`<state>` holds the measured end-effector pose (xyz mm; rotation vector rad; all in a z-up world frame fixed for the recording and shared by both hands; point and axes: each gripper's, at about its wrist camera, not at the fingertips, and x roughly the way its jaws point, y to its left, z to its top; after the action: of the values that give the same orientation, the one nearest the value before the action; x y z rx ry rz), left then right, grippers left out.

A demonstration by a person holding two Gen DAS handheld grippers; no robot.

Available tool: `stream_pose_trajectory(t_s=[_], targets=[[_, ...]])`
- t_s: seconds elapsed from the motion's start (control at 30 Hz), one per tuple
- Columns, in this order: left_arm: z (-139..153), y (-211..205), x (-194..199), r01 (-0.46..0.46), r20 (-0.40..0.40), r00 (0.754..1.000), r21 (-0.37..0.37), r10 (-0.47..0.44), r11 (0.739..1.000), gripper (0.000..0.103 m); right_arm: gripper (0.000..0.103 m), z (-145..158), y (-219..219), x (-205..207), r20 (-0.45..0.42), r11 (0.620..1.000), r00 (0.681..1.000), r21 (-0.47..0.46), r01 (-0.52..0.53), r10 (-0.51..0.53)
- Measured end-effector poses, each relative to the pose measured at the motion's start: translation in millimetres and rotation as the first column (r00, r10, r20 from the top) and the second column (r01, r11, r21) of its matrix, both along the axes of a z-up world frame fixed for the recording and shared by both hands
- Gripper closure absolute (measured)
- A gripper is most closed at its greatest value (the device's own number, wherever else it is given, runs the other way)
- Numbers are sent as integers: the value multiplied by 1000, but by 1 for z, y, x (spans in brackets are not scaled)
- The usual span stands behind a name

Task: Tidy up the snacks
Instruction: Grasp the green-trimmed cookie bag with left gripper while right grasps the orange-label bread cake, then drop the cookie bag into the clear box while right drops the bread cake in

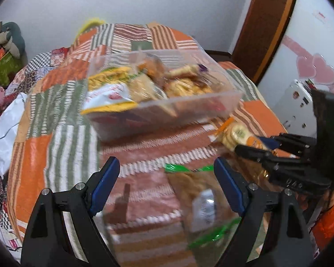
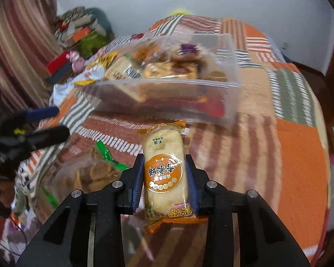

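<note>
Blue-padded, our left gripper [image 1: 167, 178] hangs spread over the patchwork quilt [image 1: 62, 111], a green-trimmed snack bag [image 1: 200, 191] between its jaws untouched; beyond sits the clear bin [image 1: 167, 111] full of snacks. From the right wrist, our right gripper [image 2: 164, 173] is clamped on an orange rice-cracker pack [image 2: 164, 169], held near the bin [image 2: 167, 93]

Pale wall [image 1: 167, 6] behind, wooden door frame [image 1: 271, 22] right, patchwork quilt [image 1: 62, 102] below
</note>
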<state>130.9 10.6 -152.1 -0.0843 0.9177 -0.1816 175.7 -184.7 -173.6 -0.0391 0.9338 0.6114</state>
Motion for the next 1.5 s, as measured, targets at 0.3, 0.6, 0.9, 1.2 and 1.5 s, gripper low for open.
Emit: stream_pose_trajectory(t_s=[0.3, 0.6, 0.9, 1.2, 1.5], targets=[[-24, -40, -7, 84, -63, 994, 11, -83, 996, 16, 72, 12, -26, -17, 19, 999, 999, 31, 44, -45], [-51, -48, -3, 84, -120, 989, -21, -86, 996, 25, 72, 14, -32, -22, 13, 995, 998, 71, 64, -65], [-35, -34, -1, 34, -69, 997, -51, -38, 998, 43, 72, 23, -30, -20, 38, 993, 997, 98, 66, -70], [14, -21, 7, 24, 60, 998, -48, -21, 999, 43, 72, 44, -24, -5, 92, 990, 993, 128, 67, -79], [62, 4, 34, -31, 185, 982, -79, 45, 996, 43, 72, 65, -9, 19, 148, 986, 986, 156, 57, -80]])
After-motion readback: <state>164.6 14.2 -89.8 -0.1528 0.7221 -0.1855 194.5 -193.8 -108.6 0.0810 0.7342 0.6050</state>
